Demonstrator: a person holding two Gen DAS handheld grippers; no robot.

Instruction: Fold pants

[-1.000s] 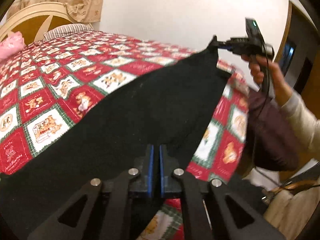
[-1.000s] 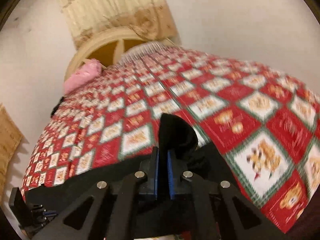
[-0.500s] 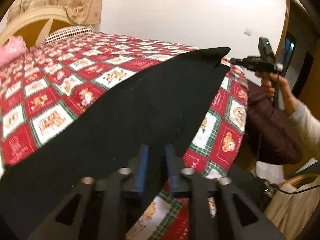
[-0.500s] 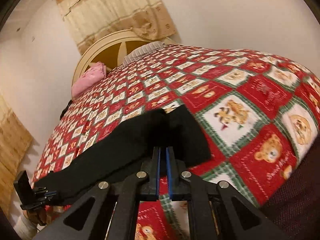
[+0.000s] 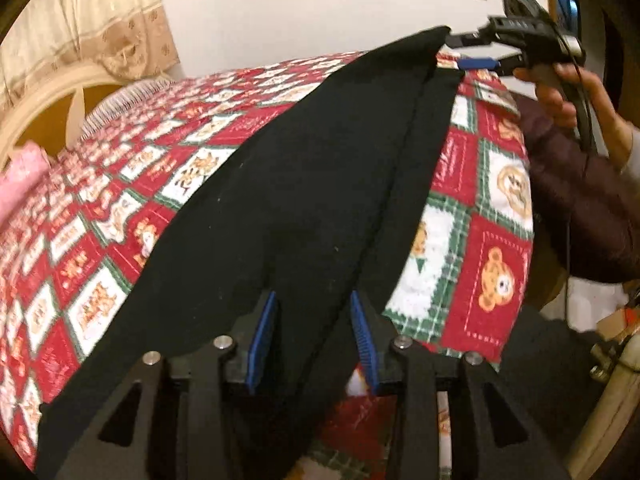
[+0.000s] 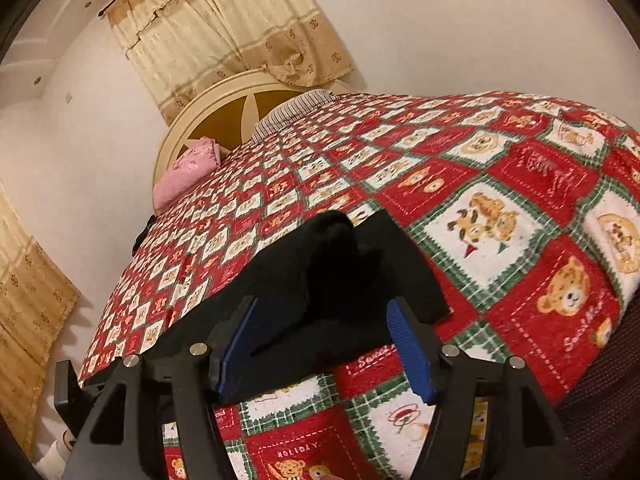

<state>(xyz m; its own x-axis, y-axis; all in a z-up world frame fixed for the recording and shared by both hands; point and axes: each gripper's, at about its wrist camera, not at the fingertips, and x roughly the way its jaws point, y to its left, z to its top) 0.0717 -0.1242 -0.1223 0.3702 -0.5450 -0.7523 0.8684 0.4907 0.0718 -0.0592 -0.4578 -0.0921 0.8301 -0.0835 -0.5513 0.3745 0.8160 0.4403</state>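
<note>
While both grippers stood spread wide, a pair of black pants (image 5: pixel 304 184) lay stretched along the near edge of a bed, on a red, white and green quilt (image 5: pixel 492 240) printed with teddy bears. Nearest the left wrist camera, the left gripper (image 5: pixel 312 336) held nothing: its blue pads (image 5: pixel 262 340) were set well apart, with the dark cloth passing between and beneath them (whether it touched either pad could not be told). From there the pants ran away in a long band, one layer folded over another and a seam line showing down the length, to the far end at the bed's corner. At that end the right gripper (image 5: pixel 472 50) sat just beside the cloth's tip, gripped in the person's right hand (image 5: pixel 568 96). A dark maroon garment (image 5: pixel 580 200) lay past the quilt's edge near that hand.

Seen from the right wrist camera, the right gripper (image 6: pixel 324 344) was likewise agape, its blue pads (image 6: pixel 408 344) flanking the bunched end of the pants (image 6: pixel 332 264), which rose in a small hump on the quilt (image 6: pixel 520 216). Farther off, a pink pillow (image 6: pixel 188 170) and a striped pillow (image 6: pixel 296 110) rested at the cream headboard (image 6: pixel 224 96), below a beige curtain (image 6: pixel 224 28) on the white wall.
</note>
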